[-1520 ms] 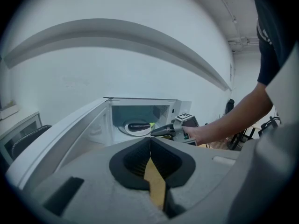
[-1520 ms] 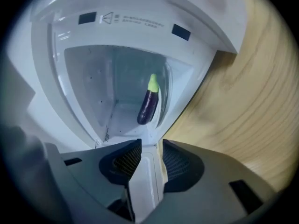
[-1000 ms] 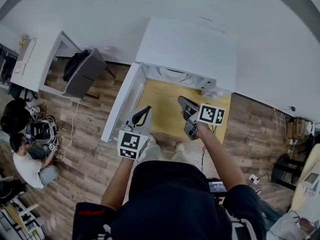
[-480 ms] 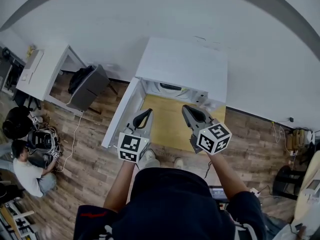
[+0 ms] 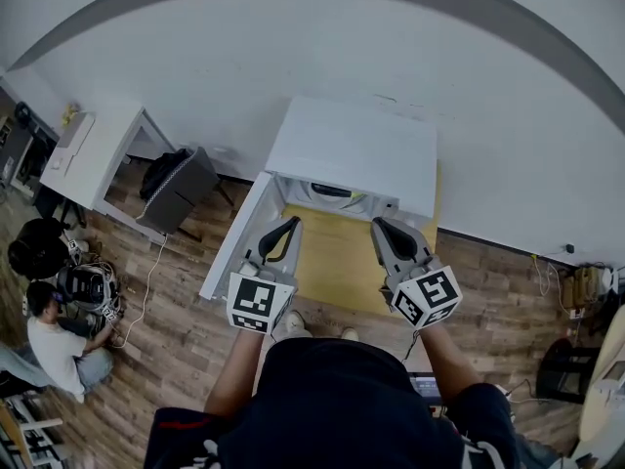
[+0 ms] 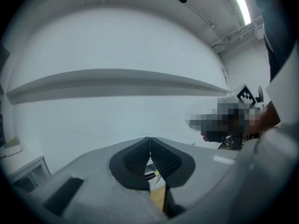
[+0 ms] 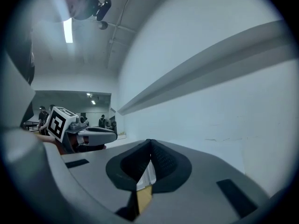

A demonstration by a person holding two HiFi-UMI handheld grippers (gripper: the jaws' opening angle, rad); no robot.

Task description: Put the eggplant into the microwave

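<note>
Nearest you, your left tongs (image 5: pixel 289 223) and right tongs (image 5: pixel 380 226) are each pressed together with nothing pinched, held side by side over a yellow surface (image 5: pixel 337 262). Just past their tips stands a white box that looks to be the microwave (image 5: pixel 354 149), its front open toward you and a white panel (image 5: pixel 232 247) swung out at its left. No view shows the eggplant clearly, so I cannot tell where it lies relative to the tongs.
</note>
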